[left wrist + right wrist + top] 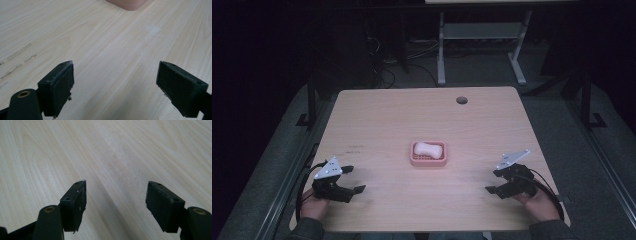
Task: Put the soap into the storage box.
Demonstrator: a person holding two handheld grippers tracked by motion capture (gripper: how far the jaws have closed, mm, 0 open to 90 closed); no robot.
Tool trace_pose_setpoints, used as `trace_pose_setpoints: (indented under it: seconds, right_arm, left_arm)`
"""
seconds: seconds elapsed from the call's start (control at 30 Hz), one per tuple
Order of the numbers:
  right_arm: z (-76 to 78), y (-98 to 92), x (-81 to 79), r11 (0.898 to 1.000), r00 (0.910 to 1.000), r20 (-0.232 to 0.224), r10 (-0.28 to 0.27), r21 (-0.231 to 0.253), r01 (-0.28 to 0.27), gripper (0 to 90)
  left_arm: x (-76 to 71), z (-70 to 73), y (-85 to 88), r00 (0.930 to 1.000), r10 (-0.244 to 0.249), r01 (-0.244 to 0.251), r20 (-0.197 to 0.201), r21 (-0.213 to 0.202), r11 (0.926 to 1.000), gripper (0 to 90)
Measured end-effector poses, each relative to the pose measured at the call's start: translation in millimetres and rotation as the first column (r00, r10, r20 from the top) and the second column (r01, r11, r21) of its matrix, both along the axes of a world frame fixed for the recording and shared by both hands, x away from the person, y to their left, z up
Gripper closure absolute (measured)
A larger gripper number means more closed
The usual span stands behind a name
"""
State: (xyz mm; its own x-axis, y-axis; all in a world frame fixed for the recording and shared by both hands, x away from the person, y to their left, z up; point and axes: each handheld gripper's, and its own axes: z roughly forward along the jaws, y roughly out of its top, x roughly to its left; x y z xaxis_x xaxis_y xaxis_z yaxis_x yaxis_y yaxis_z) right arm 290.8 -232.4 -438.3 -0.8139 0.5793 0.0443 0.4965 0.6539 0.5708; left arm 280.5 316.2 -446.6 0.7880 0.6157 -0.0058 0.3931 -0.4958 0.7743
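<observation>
- The right gripper [493, 182] sits low over the near right part of the table [377, 115], its 2 jaws spread wide with only bare wood between them in the right gripper view; it pinches nothing.
- The left gripper [354, 180] rests at the near left, jaws likewise spread and empty [115, 75].
- Between the 2 grippers, ahead of both and nearer the table's middle, stands the pink soap dish [428, 161] with the white soap bar [428, 148] lying in it. From the left gripper, a corner of the dish [127, 3] shows ahead and slightly right of its jaws, well apart from them.
- Likely step: reaching in for the soap or its dish. Neither gripper is close yet.
- To do it well, I would bring 1 gripper in level, jaws kept wide, and line the pads on the 2 long sides of the bar before closing.
- Soap may be slippery, so close gently and squarely; a skewed pinch could squirt it out.
- The other gripper could steady the dish rim, since the light dish may slide on the smooth wood.
</observation>
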Motion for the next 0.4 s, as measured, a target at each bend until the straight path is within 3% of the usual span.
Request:
trace_pose_setpoints:
  seconds: [0.27, 0.4]
  right_arm:
    - [-1.6, -5.5, -21.9, 0.999, 0.9984, 0.047, -0.032, 0.039, 0.03, 32.3]
    - [-4.7, -6.0, -28.6, 0.998, 0.9984, 0.042, -0.037, 0.045, 0.035, 32.3]
  left_arm:
    - [0.3, 0.2, -0.4, 1.0, -0.007, 0.007, 0.004, -0.003, 1.0, 13.9]
    - [0.2, 0.4, -2.1, 0.9999, -0.01, 0.01, 0.008, -0.005, 0.9999, 13.9]
